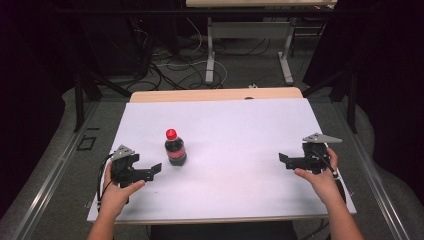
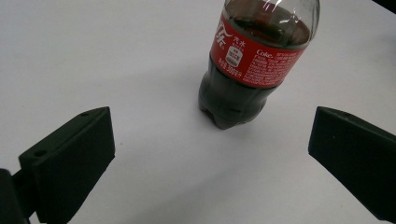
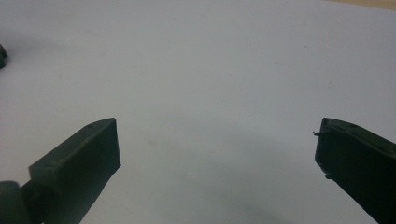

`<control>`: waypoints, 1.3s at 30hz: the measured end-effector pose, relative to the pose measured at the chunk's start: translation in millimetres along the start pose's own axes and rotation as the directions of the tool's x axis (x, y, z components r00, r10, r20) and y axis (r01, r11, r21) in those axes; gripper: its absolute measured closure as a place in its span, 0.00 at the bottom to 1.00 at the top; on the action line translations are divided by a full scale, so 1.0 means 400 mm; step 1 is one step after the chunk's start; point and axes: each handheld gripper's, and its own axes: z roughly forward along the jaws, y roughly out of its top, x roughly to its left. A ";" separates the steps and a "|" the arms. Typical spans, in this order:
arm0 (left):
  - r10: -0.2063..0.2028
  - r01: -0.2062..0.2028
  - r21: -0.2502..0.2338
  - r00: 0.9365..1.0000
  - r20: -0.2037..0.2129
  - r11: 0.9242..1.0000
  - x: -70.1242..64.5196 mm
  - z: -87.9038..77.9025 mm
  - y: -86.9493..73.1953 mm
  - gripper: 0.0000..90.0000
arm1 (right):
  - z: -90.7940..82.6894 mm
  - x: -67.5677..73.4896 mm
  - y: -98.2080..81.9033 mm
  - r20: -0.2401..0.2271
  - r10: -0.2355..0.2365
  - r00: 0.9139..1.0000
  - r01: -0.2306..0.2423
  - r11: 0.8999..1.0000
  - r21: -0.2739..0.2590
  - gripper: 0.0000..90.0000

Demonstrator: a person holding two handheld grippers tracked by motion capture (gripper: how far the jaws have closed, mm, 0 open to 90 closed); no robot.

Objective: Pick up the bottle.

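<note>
High view: cola bottle [image 1: 175, 148] stands upright on the white tabletop [image 1: 235, 140], left of centre, red cap on. Left gripper [image 1: 156, 168] sits just beside it on the near-left side, jaws pointing toward it, not touching. Right gripper [image 1: 283, 160] is well apart at the right edge of the tabletop, nothing near it. Left gripper view: bottle [image 2: 243, 70] sits ahead of the jaws and right of their centre line, red label facing the camera; jaws are spread wide with bare tabletop between them and no contact yet. Right gripper view: right gripper [image 3: 217, 140] has jaws spread wide too, with plain white tabletop [image 3: 210, 70] ahead. My read: step in hand is the left-side approach for a grasp. To do it well, shift the left gripper so the bottle sits centred between the jaws, then push in level until the pads flank the dark lower body or the label band, not the tapered neck. Close evenly so one pad doesn't hit first and tip it. Bottle looks full, so expect weight; round plastic can slip, so grip low and square.
</note>
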 end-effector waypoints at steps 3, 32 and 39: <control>0.005 -0.005 -0.005 1.000 0.003 1.000 -0.004 0.002 0.001 0.01 | -0.005 0.008 0.000 -0.004 -0.005 1.000 0.005 1.000 -0.004 0.01; 0.067 -0.067 -0.003 0.997 0.043 0.998 -0.071 0.198 0.074 0.14 | -0.009 0.031 0.001 -0.025 -0.041 0.999 0.040 0.999 -0.027 0.02; 0.071 -0.070 -0.028 0.997 0.023 0.997 -0.072 0.193 0.077 0.28 | -0.004 0.040 0.000 -0.039 -0.039 0.998 0.038 0.999 -0.020 0.02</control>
